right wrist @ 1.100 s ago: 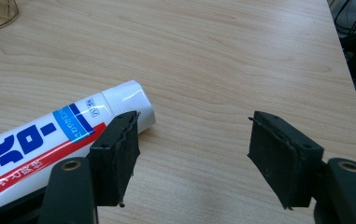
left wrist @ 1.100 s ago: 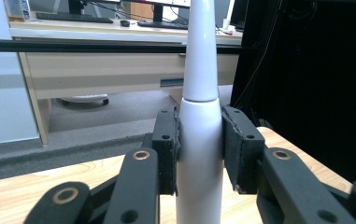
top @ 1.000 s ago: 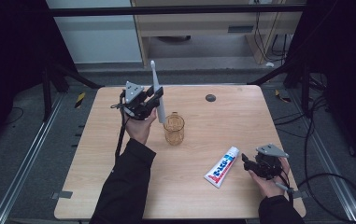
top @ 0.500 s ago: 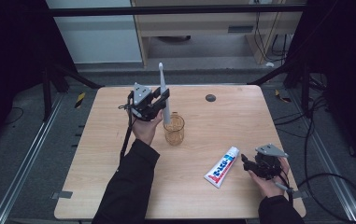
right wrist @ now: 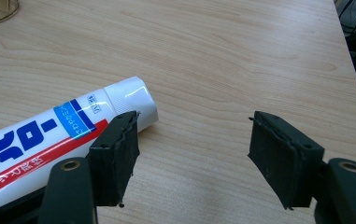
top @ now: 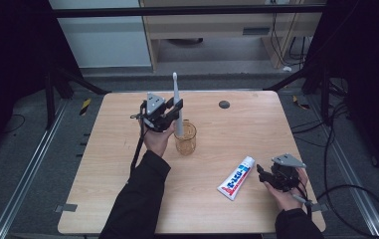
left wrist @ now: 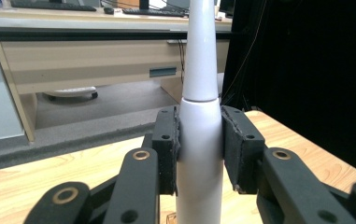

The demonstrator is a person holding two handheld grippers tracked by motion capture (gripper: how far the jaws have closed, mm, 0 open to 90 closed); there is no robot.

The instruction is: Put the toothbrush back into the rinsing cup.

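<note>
left gripper (top: 169, 115): your jaws are clamped on the white electric toothbrush (top: 177, 105), pads pressing both sides of its thick handle; seen close in the left gripper view (left wrist: 200, 154).
toothbrush pose: upright, brush head at the top, lower end dipping into the amber cup (top: 185, 138) just right of your left hand.
why held so: gripping mid-handle keeps it vertical, so it looks set to drop straight into the cup without tipping it.
cup: stands near the middle of the desk (top: 107, 199), slightly left; toothbrush sits directly over its mouth.
right gripper (top: 269, 175): your jaws stand apart, holding nothing (right wrist: 192, 158).
toothpaste tube (top: 236, 178): lies flat near the right front of the desk, cap end pointing far; just left of the right gripper, touching or nearly touching the outside of one jaw, not between them (right wrist: 63, 135).
why parked: right hand likely waits by the tube for the next pick.
</note>
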